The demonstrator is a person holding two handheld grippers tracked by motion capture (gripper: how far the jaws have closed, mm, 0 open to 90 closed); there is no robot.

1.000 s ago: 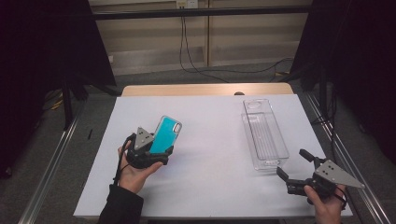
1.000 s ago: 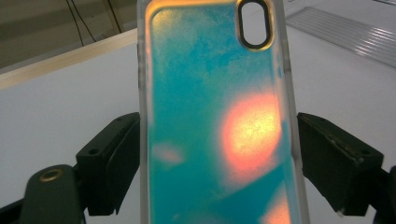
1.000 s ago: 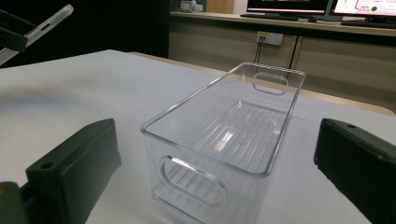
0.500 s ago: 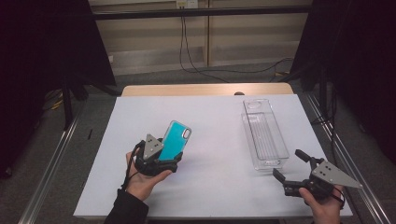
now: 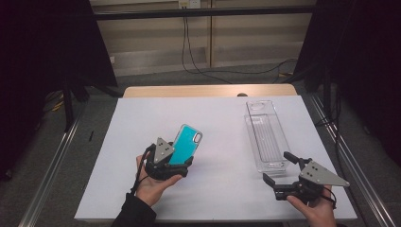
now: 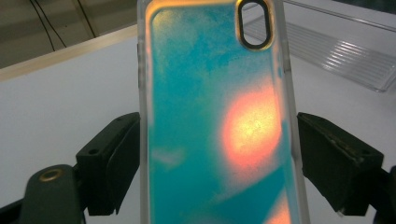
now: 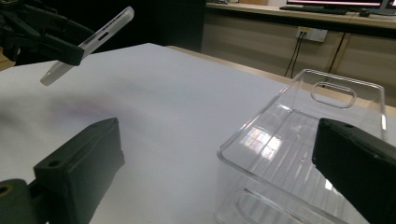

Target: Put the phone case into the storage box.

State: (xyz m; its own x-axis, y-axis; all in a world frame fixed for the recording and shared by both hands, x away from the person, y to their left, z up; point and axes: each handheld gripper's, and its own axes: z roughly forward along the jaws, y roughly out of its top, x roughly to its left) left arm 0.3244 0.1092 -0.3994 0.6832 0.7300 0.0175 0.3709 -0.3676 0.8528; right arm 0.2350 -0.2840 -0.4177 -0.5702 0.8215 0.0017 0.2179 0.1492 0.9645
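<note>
left fingers (image 6: pixel 116 158) are clamped on the long edges of a phone case (image 6: pixel 217 116), one pad on each side, holding it clear of the table (image 5: pixel 222 123). the case is teal with orange patches on the face turned to the left gripper view; its camera cutout sits at the top end, away from the fingers. in the high view the left gripper (image 5: pixel 176 161) sits in an upturned hand (image 5: pixel 153 182) at the near left of the table, and the case (image 5: pixel 185 144) rises from it tilted, top end leaning toward the far right. in the right gripper view the same case (image 7: pixel 88 44) shows edge-on at upper left, slanted and above the table surface, with the left gripper's black parts around its middle. right fingers (image 7: pixel 77 168) stand wide apart with nothing between them; the right gripper (image 5: pixel 283 172) is held in a hand (image 5: pixel 314 208) at the near right corner of the table, pointing toward the far left. a clear tray (image 5: pixel 265 137) lies just beyond it on the right half of the table, long side running away from the person, with a handle slot at its far end; in the right gripper view the tray's near wall (image 7: pixel 261 154) lies between the two fingers, not touching them. the case and the tray are well apart. the table top is white, with a wooden strip along its far edge.
</note>
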